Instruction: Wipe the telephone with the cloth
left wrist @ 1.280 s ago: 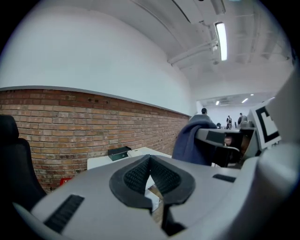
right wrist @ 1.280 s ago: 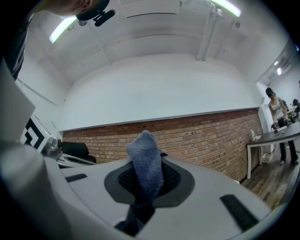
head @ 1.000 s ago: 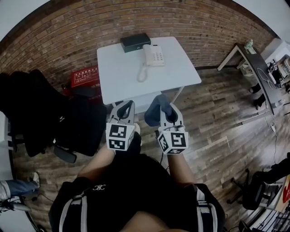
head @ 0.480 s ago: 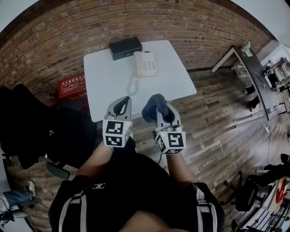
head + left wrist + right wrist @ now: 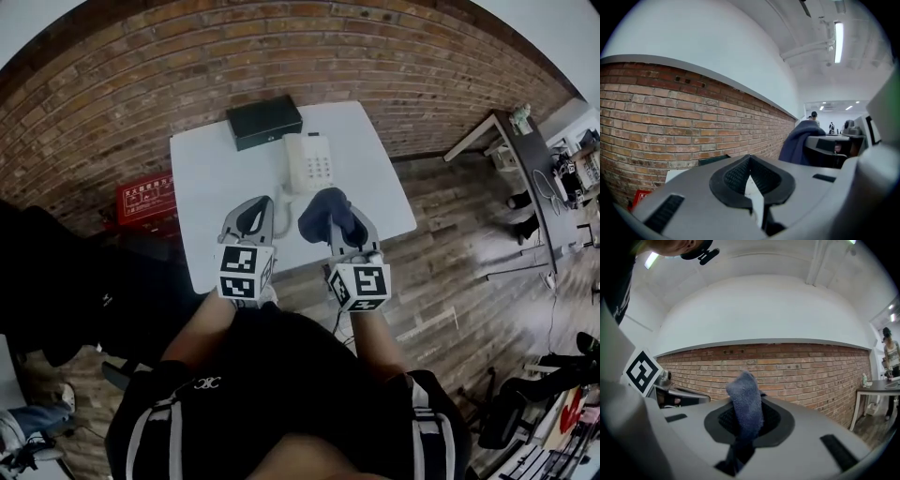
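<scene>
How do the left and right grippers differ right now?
The left gripper has its jaws shut on nothing; the right gripper is shut on the blue cloth. The right gripper lines up with the telephone; the left gripper sits off to its left. Both hover over the white table's near edge, short of the telephone.

On table (image 5: 202, 187): telephone (image 5: 309, 161), box (image 5: 263, 121) behind it to left; cloth (image 5: 323, 214) just before telephone.

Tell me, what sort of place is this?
Most likely an office or shared workroom. A white table with a desk telephone stands by a brick wall, a second desk stands further right on the wood floor, and a strip light runs along the ceiling.
</scene>
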`<control>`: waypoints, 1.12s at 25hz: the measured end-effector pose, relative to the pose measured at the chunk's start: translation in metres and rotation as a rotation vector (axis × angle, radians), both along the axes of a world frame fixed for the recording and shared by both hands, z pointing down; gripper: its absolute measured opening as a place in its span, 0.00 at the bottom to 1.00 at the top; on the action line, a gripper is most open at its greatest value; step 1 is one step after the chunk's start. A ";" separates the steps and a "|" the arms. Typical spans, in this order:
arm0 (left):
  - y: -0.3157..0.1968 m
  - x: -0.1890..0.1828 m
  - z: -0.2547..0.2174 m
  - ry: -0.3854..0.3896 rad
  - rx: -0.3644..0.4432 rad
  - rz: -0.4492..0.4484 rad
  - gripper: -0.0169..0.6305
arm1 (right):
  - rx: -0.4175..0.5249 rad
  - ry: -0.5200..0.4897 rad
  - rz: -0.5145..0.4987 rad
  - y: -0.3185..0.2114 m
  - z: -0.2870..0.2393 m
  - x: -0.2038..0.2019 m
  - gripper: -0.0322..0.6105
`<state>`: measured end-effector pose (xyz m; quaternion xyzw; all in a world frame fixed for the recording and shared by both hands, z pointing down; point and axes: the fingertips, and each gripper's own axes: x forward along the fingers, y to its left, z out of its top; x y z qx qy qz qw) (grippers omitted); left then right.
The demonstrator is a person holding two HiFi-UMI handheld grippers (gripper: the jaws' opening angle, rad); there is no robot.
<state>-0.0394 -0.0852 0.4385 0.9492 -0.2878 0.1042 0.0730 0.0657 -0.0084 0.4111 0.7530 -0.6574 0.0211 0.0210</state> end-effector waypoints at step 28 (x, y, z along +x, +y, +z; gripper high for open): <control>-0.106 -0.004 0.010 -0.044 -0.063 -0.405 0.02 | -0.082 0.042 -0.235 -0.231 0.038 0.112 0.08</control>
